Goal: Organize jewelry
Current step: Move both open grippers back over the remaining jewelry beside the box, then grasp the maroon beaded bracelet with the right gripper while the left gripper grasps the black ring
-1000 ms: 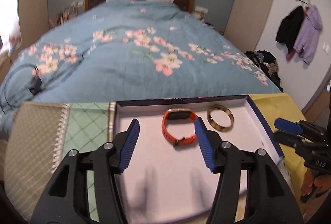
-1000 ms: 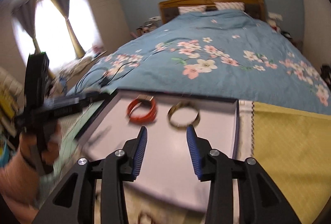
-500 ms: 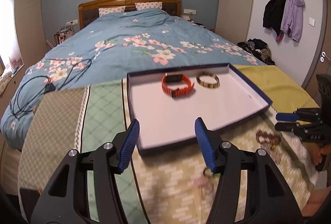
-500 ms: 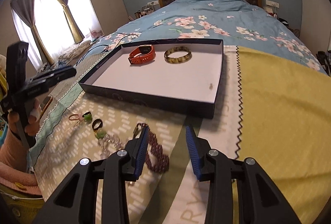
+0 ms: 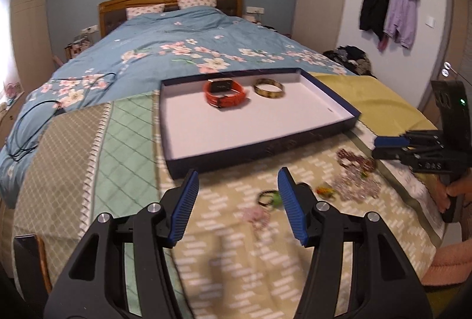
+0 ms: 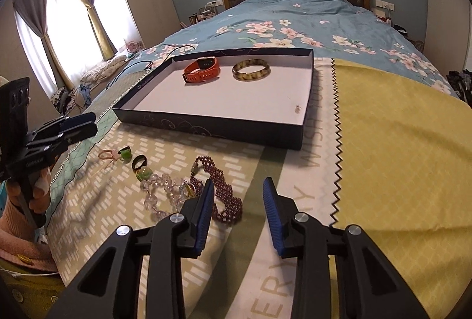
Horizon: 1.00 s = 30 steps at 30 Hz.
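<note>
A shallow dark-blue tray (image 5: 265, 146) (image 6: 206, 124) with a white floor lies on the bed. It holds an orange watch (image 5: 224, 93) (image 6: 203, 70) and a tortoiseshell bangle (image 5: 269, 88) (image 6: 250, 70). On the patterned cloth in front of the tray lie a dark red bead bracelet (image 6: 227, 195) (image 5: 354, 162), a clear crystal bracelet (image 6: 159, 195), a dark ring (image 6: 138, 162) and a green-stone ring (image 6: 125, 154) (image 5: 270, 198). My left gripper (image 5: 238, 180) (image 6: 85, 124) hovers open over the cloth, left of the rings. My right gripper (image 6: 239, 186) (image 5: 383, 146) is closing with only cloth between its jaws; the red bracelet lies beside its left finger.
A pink loop (image 6: 106, 154) lies left of the rings. A yellow cloth (image 6: 398, 142) covers the bed's right side and a floral blue duvet (image 5: 177, 53) stretches behind the tray. Black cables (image 5: 29, 124) trail on the left. A person's hand (image 5: 454, 192) holds the right gripper.
Both grippers have pulled back from over the tray and sunk toward the cloth in front of it. The loose jewelry has come into view. The right jaws have narrowed slightly.
</note>
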Tool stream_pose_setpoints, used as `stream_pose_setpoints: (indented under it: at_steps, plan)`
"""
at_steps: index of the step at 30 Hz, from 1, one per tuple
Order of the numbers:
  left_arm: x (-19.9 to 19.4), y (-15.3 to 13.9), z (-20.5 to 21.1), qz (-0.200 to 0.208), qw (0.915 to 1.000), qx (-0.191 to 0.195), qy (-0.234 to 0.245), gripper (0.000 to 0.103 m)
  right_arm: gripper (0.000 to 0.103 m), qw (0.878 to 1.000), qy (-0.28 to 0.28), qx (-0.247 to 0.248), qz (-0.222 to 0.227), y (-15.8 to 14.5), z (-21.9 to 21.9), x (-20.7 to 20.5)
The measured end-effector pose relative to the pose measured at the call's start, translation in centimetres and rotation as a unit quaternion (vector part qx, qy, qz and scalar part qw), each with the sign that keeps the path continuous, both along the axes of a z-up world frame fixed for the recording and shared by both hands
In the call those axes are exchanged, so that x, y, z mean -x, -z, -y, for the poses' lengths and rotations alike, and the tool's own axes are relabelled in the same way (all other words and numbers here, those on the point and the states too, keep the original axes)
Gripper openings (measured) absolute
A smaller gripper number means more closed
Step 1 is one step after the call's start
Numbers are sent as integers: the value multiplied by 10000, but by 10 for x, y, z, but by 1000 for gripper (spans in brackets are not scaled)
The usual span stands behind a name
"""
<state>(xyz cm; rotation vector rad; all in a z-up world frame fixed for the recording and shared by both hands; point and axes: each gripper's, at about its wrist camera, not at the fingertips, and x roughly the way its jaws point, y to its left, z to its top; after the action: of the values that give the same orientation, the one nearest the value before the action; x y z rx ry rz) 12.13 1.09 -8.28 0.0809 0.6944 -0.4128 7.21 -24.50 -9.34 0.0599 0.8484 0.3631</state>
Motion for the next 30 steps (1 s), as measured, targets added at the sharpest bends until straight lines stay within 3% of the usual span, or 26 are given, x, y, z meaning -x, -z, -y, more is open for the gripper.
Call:
stream_pose_setpoints:
  at_steps: [11, 18, 23, 30]
  plan:
    - [17, 14, 48, -257, 9967, 49, 768, 55, 32, 9995, -141, 224, -161, 8, -9, 3]
    - [13, 22, 52, -324, 9970, -29, 705, 55, 32, 9990, -180, 350, -224, 11, -13, 2]
    - [11, 22, 45, -332, 9976, -21, 615, 55, 16, 9983, -128, 522, -214, 11, -14, 1]
    - [12, 21, 54, -291, 9961, -116, 823, 53, 6, 9986, -64, 506, -115, 7, -11, -2]
